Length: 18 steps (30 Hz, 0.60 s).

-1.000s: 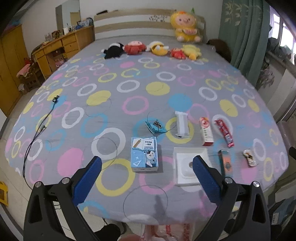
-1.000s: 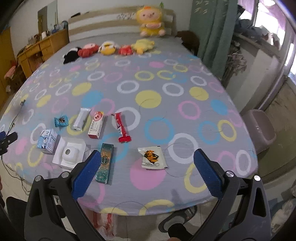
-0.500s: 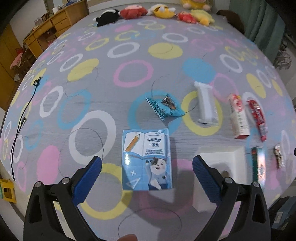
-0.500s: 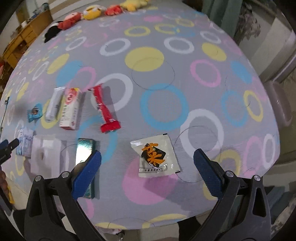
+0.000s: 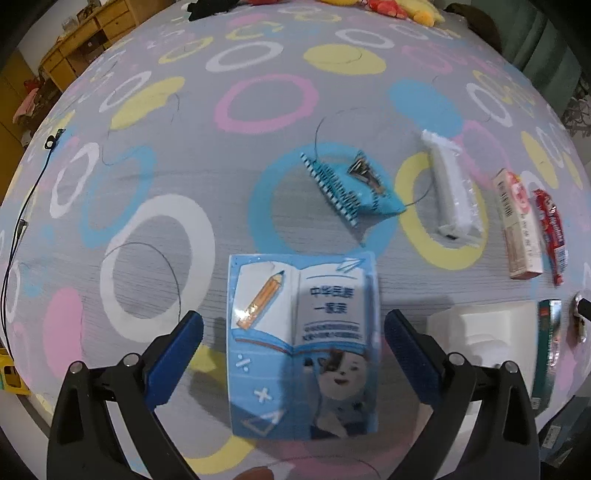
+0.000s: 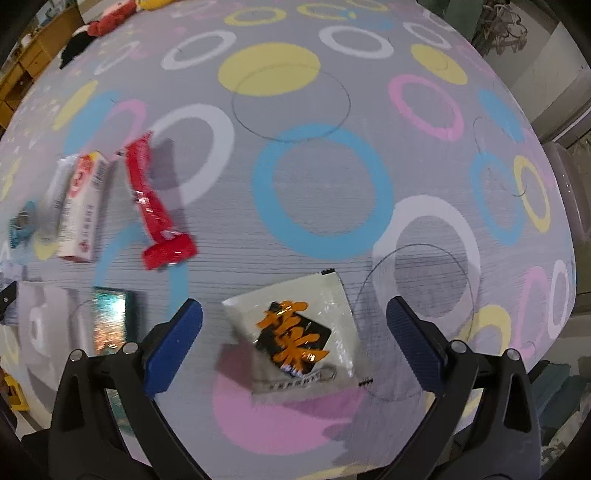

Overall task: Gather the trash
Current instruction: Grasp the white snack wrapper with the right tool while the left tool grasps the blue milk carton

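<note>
My left gripper is open, its blue fingers either side of a light blue carton with a pencil and cartoon print, lying flat on the bed. Beyond it lie a teal snack wrapper, a white wrapper, a red-white box, a red wrapper and a white foam tray. My right gripper is open, straddling a white sachet with orange characters. The red wrapper, red-white box and a green box lie to its left.
The bed has a grey cover with coloured rings. Plush toys line the far end. A black cable runs along the left edge. A wooden dresser stands far left. A pinkish bin stands right of the bed.
Both grippers have moved down and closer to the bed. The blue carton now lies between the left fingers and the white sachet between the right fingers. Both stay open.
</note>
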Motion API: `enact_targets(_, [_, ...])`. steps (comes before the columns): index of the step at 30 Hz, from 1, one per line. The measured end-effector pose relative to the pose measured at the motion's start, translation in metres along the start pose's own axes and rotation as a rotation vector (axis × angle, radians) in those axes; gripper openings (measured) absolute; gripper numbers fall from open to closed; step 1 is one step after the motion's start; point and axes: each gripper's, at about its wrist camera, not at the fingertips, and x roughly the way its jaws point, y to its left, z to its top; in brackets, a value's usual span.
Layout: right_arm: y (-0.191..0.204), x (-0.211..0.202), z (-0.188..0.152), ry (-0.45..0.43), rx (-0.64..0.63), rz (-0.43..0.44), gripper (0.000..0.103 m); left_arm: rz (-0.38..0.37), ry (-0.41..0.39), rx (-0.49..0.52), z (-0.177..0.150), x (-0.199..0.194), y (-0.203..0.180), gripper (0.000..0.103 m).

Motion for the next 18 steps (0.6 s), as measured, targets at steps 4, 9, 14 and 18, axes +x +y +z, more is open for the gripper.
enact_targets(4, [0.002,0.022,0.001,0.058,-0.005,0.005,0.098,-0.012,0.024,-0.010,-0.001,0.013,0.002,0.096])
enact_targets(9, [0.001,0.026,0.001,0.059,0.002,0.020,0.098,-0.024,0.014,-0.010,-0.002,0.016,0.003,0.096])
enact_targets(14, [-0.002,0.028,-0.007,0.058,-0.037,0.030,0.097,-0.025,0.011,-0.013,-0.003,0.015,-0.002,0.096])
enact_targets(18, [-0.003,0.028,-0.013,0.020,-0.032,0.031,0.069,-0.026,-0.003,-0.019,-0.016,0.014,0.001,0.091])
